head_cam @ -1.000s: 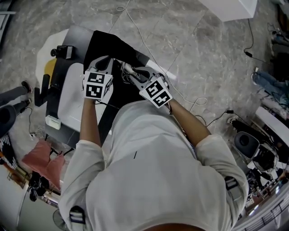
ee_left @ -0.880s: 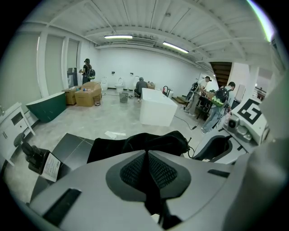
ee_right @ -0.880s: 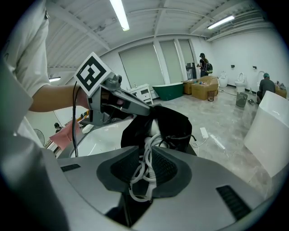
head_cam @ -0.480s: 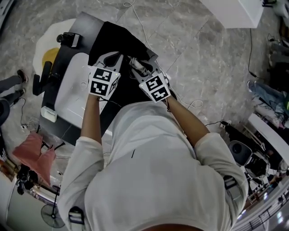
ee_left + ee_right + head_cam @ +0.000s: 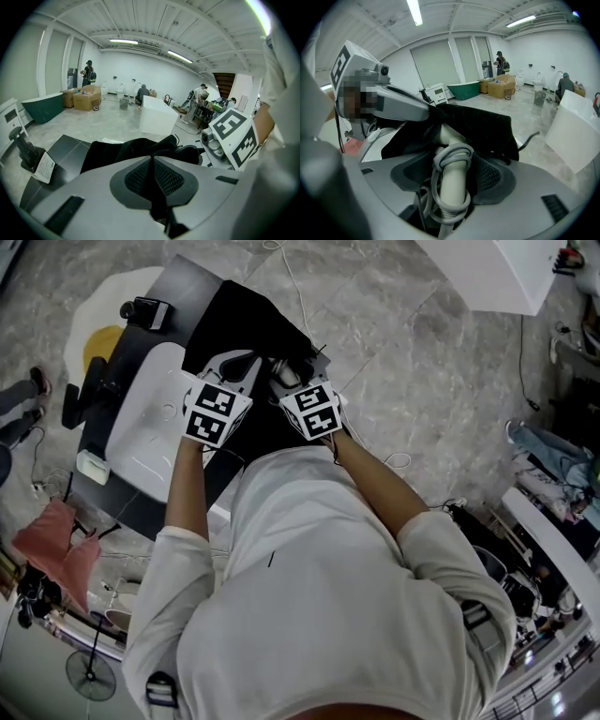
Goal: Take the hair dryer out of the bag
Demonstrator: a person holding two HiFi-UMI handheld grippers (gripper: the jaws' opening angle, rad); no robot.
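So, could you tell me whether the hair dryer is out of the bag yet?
Partly: the hair dryer's cord-wrapped handle pokes out of the black bag; the rest is hidden.

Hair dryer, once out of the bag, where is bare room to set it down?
The white panel left of the black bag looks bare, bordered by the small white box. The bag's mouth, around the hair dryer, is crowded.

light: bright, even, from ceiling strip lights point(image 5: 124, 41) | shadows: soft and faint on the grey floor point(image 5: 394, 324) | dark: black bag point(image 5: 246, 320) swallows all detail | glare: tubes blow out white | lens: both gripper views fisheye, corners black, lines bowing at the rim | focus: nearest grey parts soft
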